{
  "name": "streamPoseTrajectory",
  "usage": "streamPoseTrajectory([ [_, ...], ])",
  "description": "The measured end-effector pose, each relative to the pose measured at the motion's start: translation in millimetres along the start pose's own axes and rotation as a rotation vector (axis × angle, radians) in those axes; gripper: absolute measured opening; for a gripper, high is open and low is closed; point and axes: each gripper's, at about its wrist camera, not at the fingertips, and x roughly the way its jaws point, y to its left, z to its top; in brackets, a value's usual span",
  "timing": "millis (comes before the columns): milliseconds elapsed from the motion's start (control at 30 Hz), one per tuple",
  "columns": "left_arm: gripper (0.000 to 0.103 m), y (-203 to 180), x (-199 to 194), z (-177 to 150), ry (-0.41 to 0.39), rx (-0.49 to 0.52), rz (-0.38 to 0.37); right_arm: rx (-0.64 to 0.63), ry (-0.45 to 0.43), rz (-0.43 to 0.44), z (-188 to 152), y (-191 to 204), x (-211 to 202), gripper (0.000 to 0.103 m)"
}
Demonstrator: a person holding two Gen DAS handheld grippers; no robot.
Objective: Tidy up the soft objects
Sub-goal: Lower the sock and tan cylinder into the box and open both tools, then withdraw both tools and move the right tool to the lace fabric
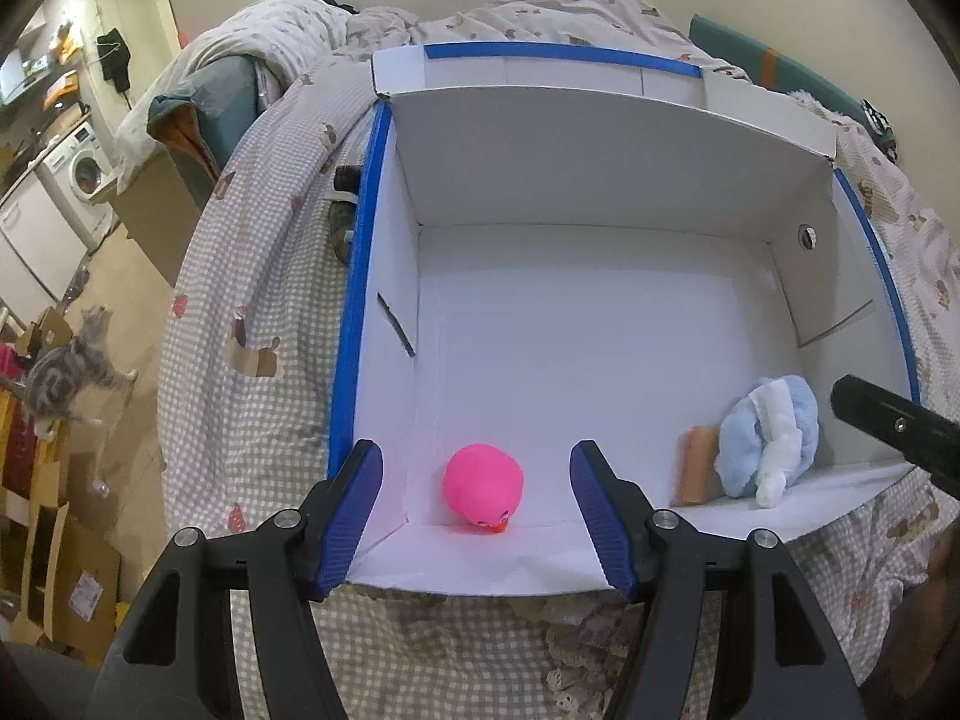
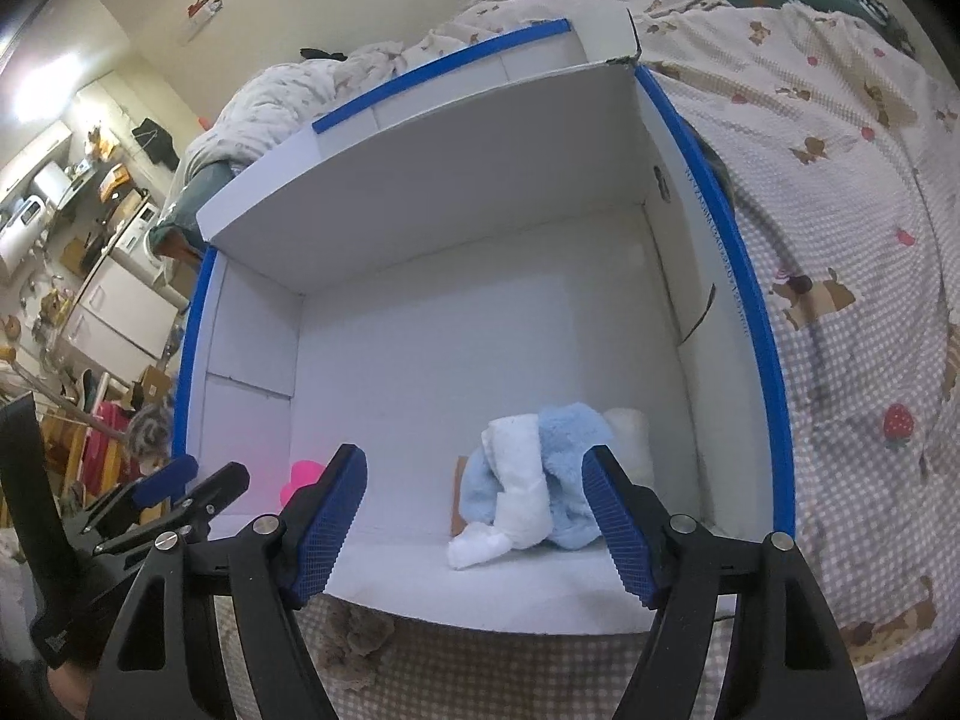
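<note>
A white cardboard box with blue-taped edges (image 1: 600, 180) (image 2: 420, 180) lies open on the bed. A pink rubber duck (image 1: 483, 487) sits in its near left corner; in the right wrist view a piece of it (image 2: 300, 476) shows. A blue and white plush toy (image 1: 768, 438) (image 2: 534, 480) lies in the near right corner on a tan object (image 1: 696, 465). A white soft item (image 2: 630, 438) lies behind the plush. My left gripper (image 1: 480, 510) is open and empty over the duck. My right gripper (image 2: 474, 510) is open and empty over the plush.
The box rests on a checked bedspread (image 1: 252, 312) (image 2: 852, 300) with a rumpled duvet (image 1: 540, 12) behind. A grey cat (image 1: 66, 372) stands on the floor at left among cardboard boxes (image 1: 66, 570). A washing machine (image 1: 84, 171) stands far left.
</note>
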Motion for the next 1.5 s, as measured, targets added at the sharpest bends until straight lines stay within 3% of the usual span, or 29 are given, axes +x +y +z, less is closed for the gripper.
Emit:
streamPoseTrajectory([
  [233, 0.062, 10.9, -20.5, -6.4, -0.021, -0.018, -0.035, -0.013, -0.066, 0.035, -8.1, 2.0, -27.9, 0.078],
  [367, 0.062, 16.1, -36.9, -15.6, -0.05, -0.015, -0.012, 0.033, -0.074, 0.049, -20.9, -2.2, -38.1, 0.078],
  [800, 0.062, 46.6, -52.7, -48.2, 0.009, -0.14, 0.006, 0.027, -0.062, 0.058, -55.5, 9.4, -56.0, 0.078],
  [1067, 0.062, 56.8, -50.1, -57.8, 0.041, -0.182, 0.033, 0.048, -0.01, 0.065, -66.7, 7.2, -50.1, 0.078],
  [1500, 0.062, 74.2, -23.9, -60.2, 0.17, -0.315, -0.015, -0.054, 0.23, 0.008, -82.3, 36.6, 16.5, 0.078],
])
